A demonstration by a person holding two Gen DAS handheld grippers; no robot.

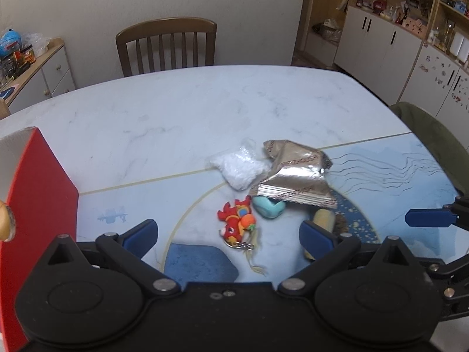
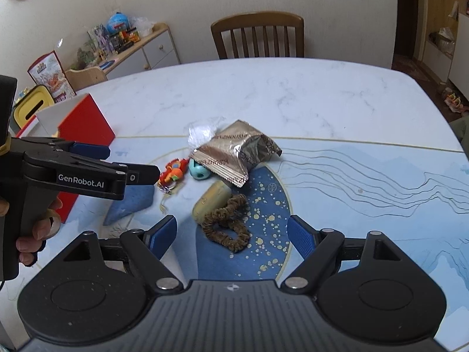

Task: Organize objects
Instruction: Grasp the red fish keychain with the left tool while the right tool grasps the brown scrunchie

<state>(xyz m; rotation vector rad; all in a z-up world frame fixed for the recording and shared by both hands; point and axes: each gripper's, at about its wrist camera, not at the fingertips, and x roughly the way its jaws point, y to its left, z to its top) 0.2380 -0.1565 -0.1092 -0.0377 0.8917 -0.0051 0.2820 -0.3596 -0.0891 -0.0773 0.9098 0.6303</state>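
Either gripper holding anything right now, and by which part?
Nothing held. The left gripper and right gripper are both open and empty, above the table.

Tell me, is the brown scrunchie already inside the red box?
No, the brown scrunchie lies on the table mat against the tan oval case, well apart from the red box.

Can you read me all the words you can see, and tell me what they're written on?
"GenRobot.AI": white letters on the side of the left gripper.
"ZHOUSHI": only partly readable, upside down on the foil snack bag.
Printed box by the cabinet: too small to read.
Fridge stickers: too blurred.
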